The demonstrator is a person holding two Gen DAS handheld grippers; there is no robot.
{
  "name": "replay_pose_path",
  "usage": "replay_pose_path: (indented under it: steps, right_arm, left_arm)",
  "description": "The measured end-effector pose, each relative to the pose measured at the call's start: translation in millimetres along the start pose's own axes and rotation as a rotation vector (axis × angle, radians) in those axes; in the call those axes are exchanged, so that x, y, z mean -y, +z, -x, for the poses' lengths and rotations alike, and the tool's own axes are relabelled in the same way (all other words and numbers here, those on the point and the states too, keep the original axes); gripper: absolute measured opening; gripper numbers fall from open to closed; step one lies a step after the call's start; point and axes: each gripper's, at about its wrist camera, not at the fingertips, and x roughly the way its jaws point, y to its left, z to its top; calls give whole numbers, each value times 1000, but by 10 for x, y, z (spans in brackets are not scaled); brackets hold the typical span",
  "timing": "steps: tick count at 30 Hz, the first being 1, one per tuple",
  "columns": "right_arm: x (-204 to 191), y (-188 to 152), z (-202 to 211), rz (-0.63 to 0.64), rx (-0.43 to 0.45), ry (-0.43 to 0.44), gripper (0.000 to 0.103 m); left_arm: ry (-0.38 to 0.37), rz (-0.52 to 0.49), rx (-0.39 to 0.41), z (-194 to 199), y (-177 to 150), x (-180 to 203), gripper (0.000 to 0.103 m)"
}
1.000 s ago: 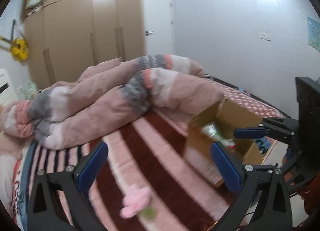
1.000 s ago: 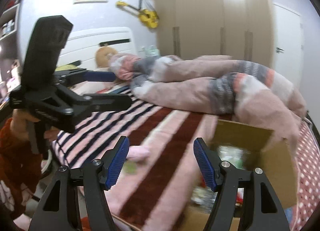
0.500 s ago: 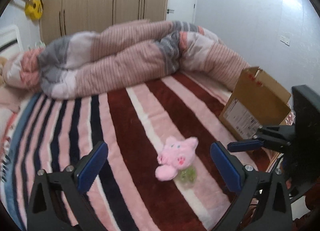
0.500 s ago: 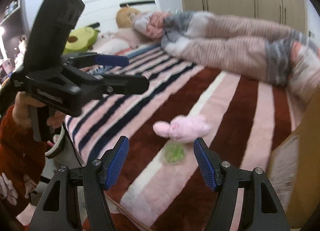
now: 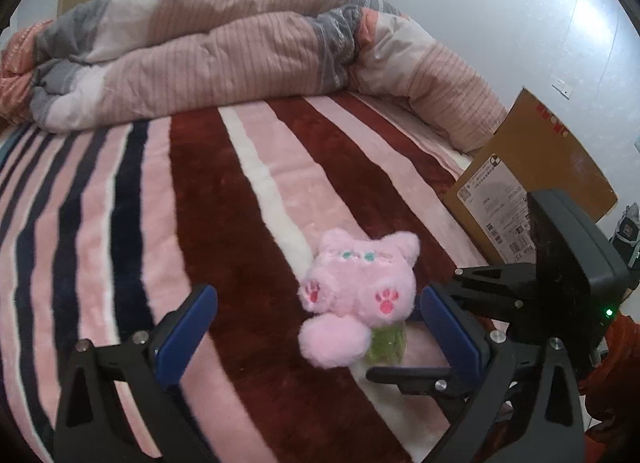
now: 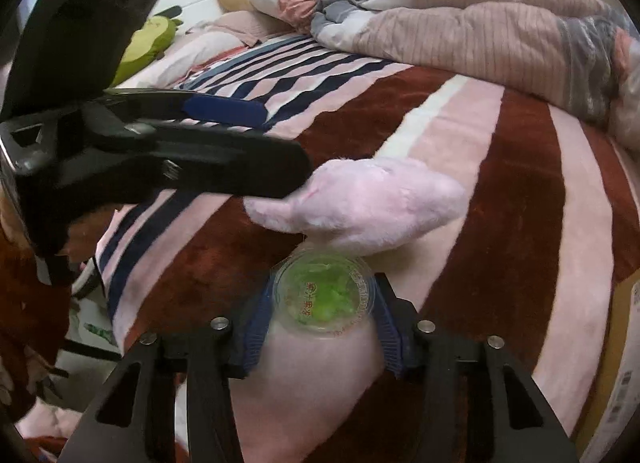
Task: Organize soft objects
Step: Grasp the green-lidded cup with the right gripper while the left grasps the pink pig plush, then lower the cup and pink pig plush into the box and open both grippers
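A small round clear plastic cup (image 6: 325,300) with a film lid printed in red characters too small to read and green contents inside sits between the blue ribbed pads of the right gripper (image 6: 320,321), whose fingers stand at either side of the cup, apparently touching it. Against the cup's far side lies a fluffy pink plush animal (image 5: 360,295), its paws stitched with darker pink prints, on a fleecy blanket striped maroon, pink, white and navy (image 5: 200,223). The left gripper (image 5: 316,327) is spread wide, the plush lying between its blue pads, nearer the right-hand one, neither touching. A brown cardboard box (image 5: 532,183) stands at the bed's right edge, bearing a white shipping label with barcodes; its print is illegible. A bunched quilted duvet in pink, grey and coral (image 5: 224,51) lies across the far side, a green avocado-shaped cushion (image 6: 152,39) near the headboard
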Motion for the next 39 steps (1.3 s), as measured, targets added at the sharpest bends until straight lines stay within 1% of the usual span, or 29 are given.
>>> replay_pose_path:
  steps: [2,4,6,8,13,14,15,16,18,22,26,28,33,39]
  right_arm:
    - [-4,-11,30,9,-8,-11,43]
    - [-9,-25,96,24,-11,-48,43]
    - [13,-44,162,24,-14,-79,43]
    - [80,-70,217,4,-27,-105,43]
    - [207,-142,302,-12,-50,-216,43]
    - [224,-151,307,-12,-52,-227,43]
    - [238,-162,316,-11,-54,-239,43]
    - [257,-168,319,-12,-55,-248,43]
    - [299,-171,327,-22,-54,-245,43]
    - [325,-160,369,-37,-43,-238,43]
    - [274,-120,476,-43,-17,-215,43]
    - [204,-73,570,-36,3,-205,43]
    - [-44,74,881,-6,68,-182,43]
    - [-287,212,1380,27,168,-188,43]
  left_arm:
    - [-14,-2,-9,-74,2,17,101]
    - [-28,-2,-15,-142,12,36,100]
    - [-47,-4,-24,-200,14,70,95]
    - [-60,-8,-39,-272,16,115,91]
    - [-85,-37,-83,-472,-21,255,81]
    - [-87,-43,-90,-503,-31,281,76]
    - [-88,-47,-98,-538,-41,305,68]
    - [-84,-50,-106,-575,-50,323,64]
    - [-63,-57,-117,-634,-58,345,61]
    - [-50,-61,-115,-605,-47,370,60]
    - [-14,-64,-95,-446,-28,358,59]
    - [-11,-60,-82,-345,-14,354,59]
    - [25,-76,-23,85,25,449,59]
    - [79,-116,65,666,111,722,58]
